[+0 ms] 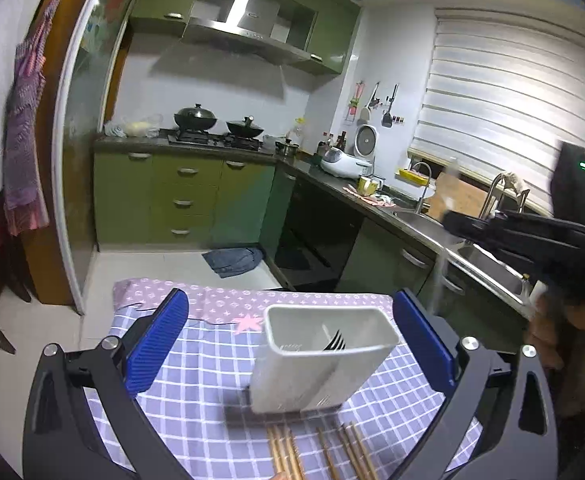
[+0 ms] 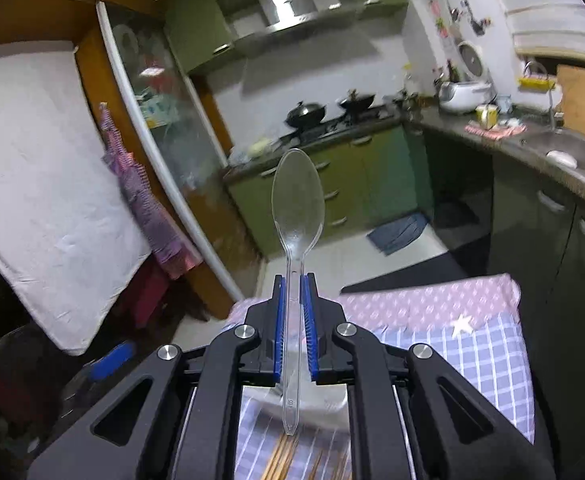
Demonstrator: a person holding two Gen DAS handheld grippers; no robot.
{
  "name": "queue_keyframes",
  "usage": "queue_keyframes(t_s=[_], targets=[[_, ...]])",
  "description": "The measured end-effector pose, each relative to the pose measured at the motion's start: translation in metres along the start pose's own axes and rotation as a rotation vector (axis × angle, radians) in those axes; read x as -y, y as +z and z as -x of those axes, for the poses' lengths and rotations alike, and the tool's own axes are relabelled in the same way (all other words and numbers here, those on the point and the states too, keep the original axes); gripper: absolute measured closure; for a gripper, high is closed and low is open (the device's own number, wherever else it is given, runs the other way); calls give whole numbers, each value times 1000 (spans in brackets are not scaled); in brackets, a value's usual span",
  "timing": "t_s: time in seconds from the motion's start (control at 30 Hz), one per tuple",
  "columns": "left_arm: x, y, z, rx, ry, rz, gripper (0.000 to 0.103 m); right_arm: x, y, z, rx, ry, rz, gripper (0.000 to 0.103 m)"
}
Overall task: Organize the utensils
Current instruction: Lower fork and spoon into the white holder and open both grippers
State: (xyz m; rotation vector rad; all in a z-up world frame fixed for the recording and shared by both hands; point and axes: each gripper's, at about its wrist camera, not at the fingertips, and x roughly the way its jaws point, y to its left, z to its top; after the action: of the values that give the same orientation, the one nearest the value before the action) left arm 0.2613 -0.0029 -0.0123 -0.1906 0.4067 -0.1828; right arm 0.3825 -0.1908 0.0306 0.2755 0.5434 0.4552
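A white utensil holder (image 1: 324, 368) stands on the checked tablecloth (image 1: 196, 392) with a dark fork (image 1: 334, 340) inside it. My left gripper (image 1: 290, 298) is open wide, one blue pad on either side of the holder and neither touching it. Several wooden chopsticks (image 1: 288, 452) lie on the cloth in front of the holder. My right gripper (image 2: 293, 280) is shut on the handle of a clear plastic spoon (image 2: 298, 200), whose bowl points forward and up over the floor beyond the table. The chopsticks (image 2: 284, 460) show below the spoon's handle end.
The table ends just past the holder, where a pink patterned cloth (image 1: 292, 300) hangs over its far edge. Green cabinets (image 1: 184, 196), a stove with two woks (image 1: 216, 124) and a sink counter (image 1: 420, 220) ring the tiled floor. A hand (image 1: 552, 328) holds the right tool at the right.
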Motion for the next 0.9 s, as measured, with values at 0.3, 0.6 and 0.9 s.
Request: queue_keyframes(t_s=[0.3, 0.6, 0.9], targets=[[-9, -9, 23, -68, -18, 21, 6, 2, -30, -63, 2, -113, 101, 93], [-3, -17, 18, -103, -35, 10, 6, 5, -86, -52, -25, -117, 187, 91], [9, -27, 14, -190, -45, -14, 6, -1, -110, -34, -86, -143, 220, 57]])
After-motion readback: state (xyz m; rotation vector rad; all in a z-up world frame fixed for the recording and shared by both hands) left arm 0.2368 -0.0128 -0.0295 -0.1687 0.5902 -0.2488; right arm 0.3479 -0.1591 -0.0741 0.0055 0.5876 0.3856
